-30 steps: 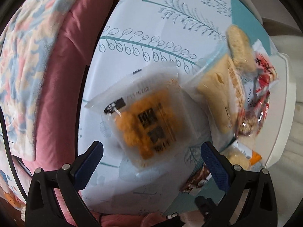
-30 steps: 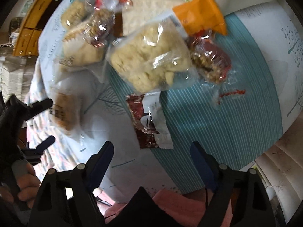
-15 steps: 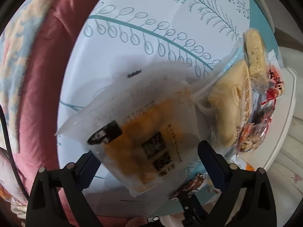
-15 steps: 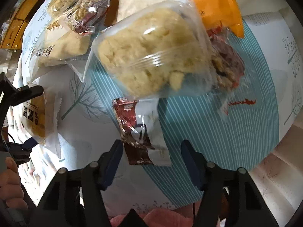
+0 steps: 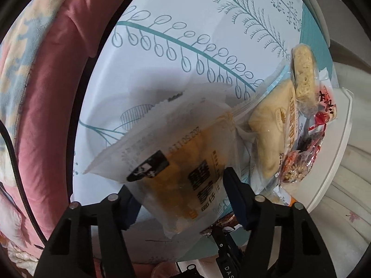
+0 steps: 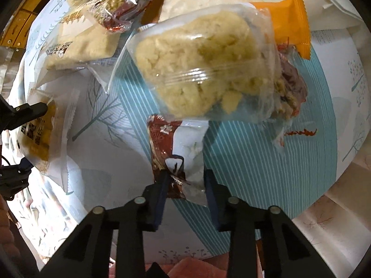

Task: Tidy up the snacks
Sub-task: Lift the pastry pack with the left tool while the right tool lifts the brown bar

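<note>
Two tools | left tool (image 5: 183,197) clamps yellow snack pack (image 5: 176,173) | right tool (image 6: 184,183) clamps brown-white packet (image 6: 178,157)

left gripper (image 5: 183,197): clamped on a frosted yellow-cake packet (image 5: 176,162)
nearby: pale pastry pack (image 5: 269,139), just right
underneath: leaf-print tablecloth (image 5: 185,58)

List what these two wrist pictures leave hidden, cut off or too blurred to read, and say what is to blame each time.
- Left wrist view: the left claw has one finger behind the frosted orange snack packet, so contact there is hidden.
- Left wrist view: print on that packet is blurred.
- Right wrist view: the brown and white packet has its top under the clear bag of pale crumbly cake.
- Right wrist view: the orange wrapper is mostly covered by that bag.
</note>
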